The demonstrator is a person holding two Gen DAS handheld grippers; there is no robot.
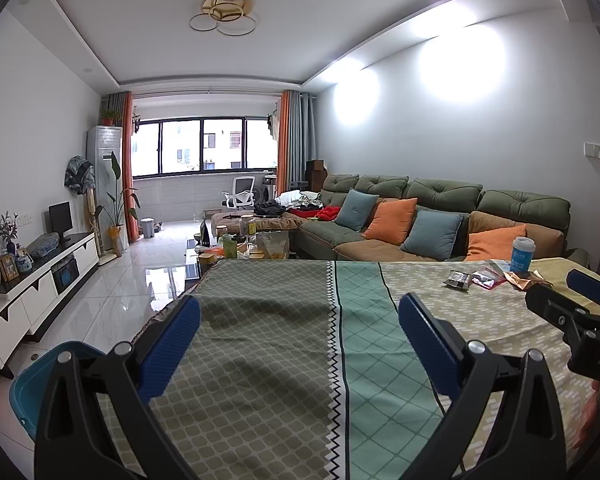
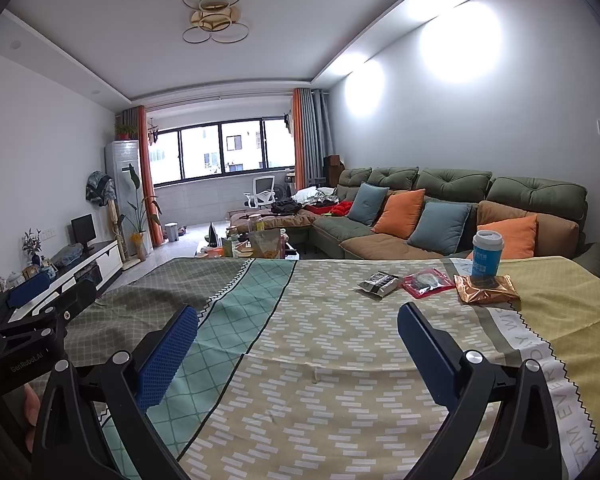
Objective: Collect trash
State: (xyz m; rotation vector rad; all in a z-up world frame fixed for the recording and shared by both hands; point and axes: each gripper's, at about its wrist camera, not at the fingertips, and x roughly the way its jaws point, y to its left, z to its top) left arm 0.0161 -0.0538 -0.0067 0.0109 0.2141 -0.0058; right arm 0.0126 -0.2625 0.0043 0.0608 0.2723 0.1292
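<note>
Both grippers spread wide, empty: left gripper (image 1: 300,344), right gripper (image 2: 298,344) poised over tablecloth (image 2: 320,340). Wrappers (image 2: 380,283) far right beside cup (image 2: 487,254); bin (image 1: 32,392) near left, ready.

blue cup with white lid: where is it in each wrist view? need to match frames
Left wrist: cup at far right, on the tablecloth's far edge, in front of the orange cushion.
Right wrist: cup right of centre, standing on the gold wrapper.
Shared landmark: the red packet just left of the cup in both.
</note>
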